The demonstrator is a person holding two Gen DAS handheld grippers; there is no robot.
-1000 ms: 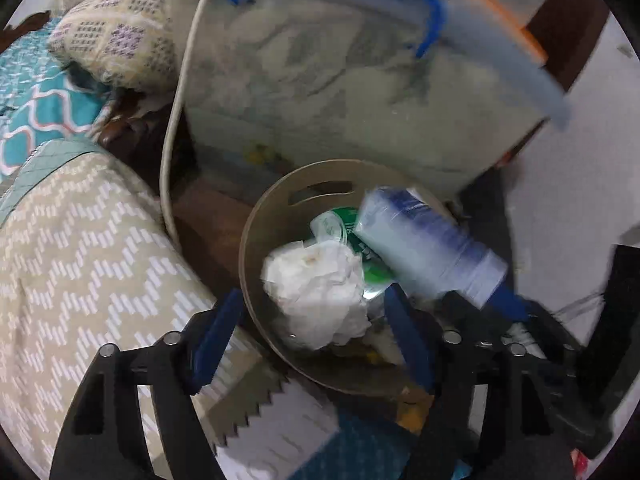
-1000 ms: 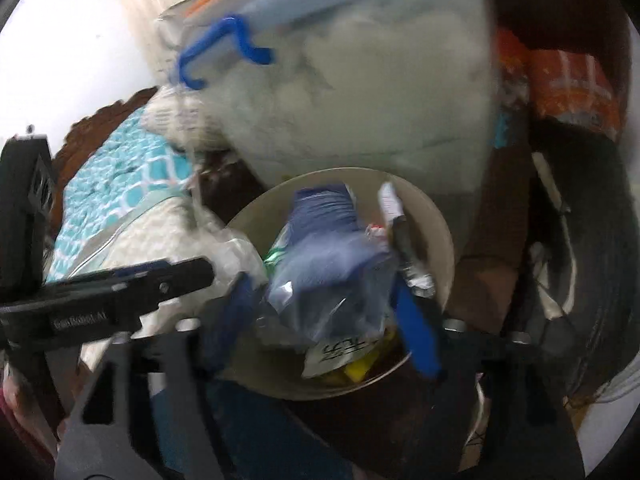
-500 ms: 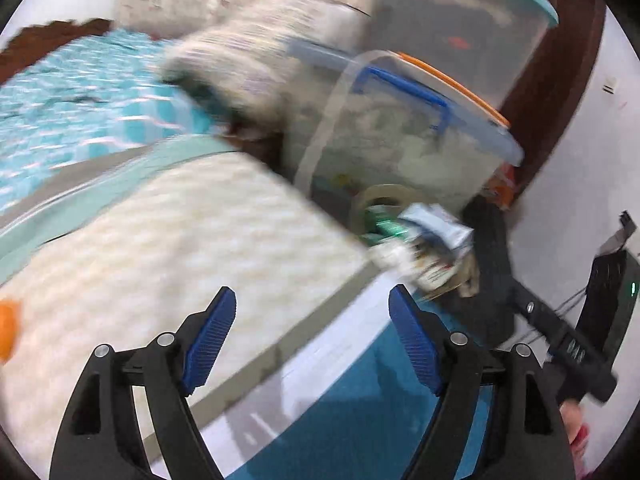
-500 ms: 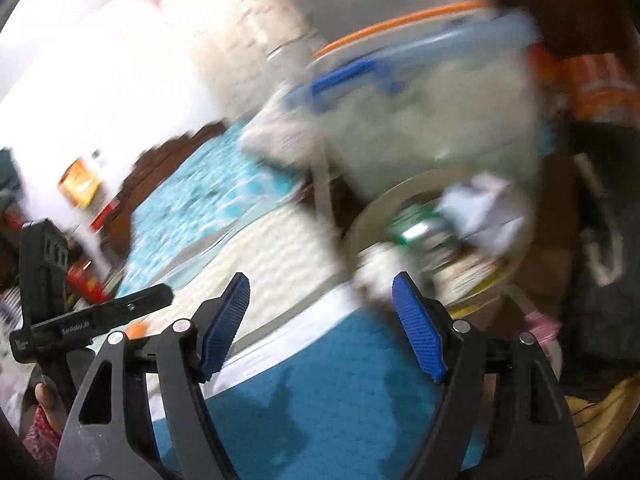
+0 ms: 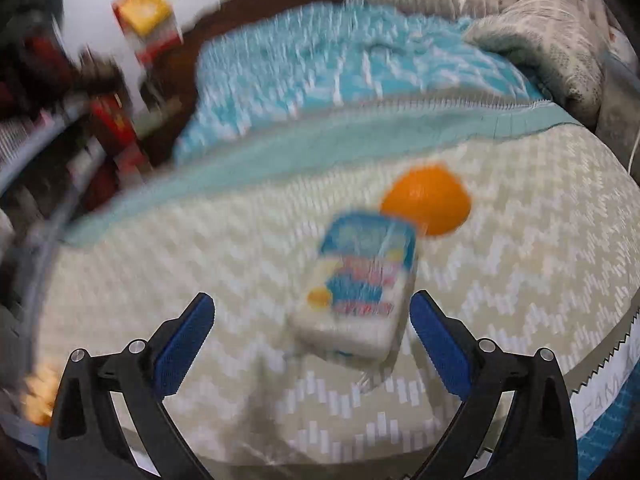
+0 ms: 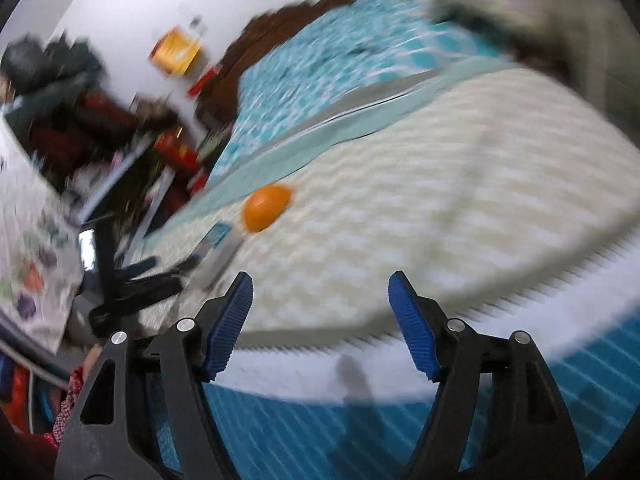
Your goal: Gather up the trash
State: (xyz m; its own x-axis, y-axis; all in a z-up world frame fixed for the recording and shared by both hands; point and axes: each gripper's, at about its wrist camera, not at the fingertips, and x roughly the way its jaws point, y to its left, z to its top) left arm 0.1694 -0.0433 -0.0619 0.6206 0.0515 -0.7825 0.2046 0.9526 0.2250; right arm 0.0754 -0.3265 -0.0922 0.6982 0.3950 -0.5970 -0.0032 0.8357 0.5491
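A white packet (image 5: 360, 284) with blue, pink and yellow print lies on the cream zigzag bedcover (image 5: 160, 248). Just behind it sits a round orange object (image 5: 426, 204). My left gripper (image 5: 312, 296) hovers over the packet with its jaws opening; the packet lies between and just beyond the blue pads, untouched. In the right wrist view, blurred, the orange object (image 6: 266, 206) and the packet (image 6: 218, 240) are at mid left, with the left gripper (image 6: 136, 276) beside them. My right gripper (image 6: 320, 276) is open over bare bedcover, nothing between its fingers.
A teal patterned sheet (image 5: 320, 72) covers the far bed, with a knitted pillow (image 5: 552, 48) at the top right. Cluttered shelves (image 5: 100, 120) with red boxes stand at the left. A blue mat (image 6: 360, 432) lies below the bedcover's edge. A person's patterned sleeve (image 6: 72, 396) shows at lower left.
Both grippers have swung left, away from the trash bin and plastic storage box, to the bed. The tissue and blue pouch once between their jaws stayed in the bin. Left jaws stand wider.
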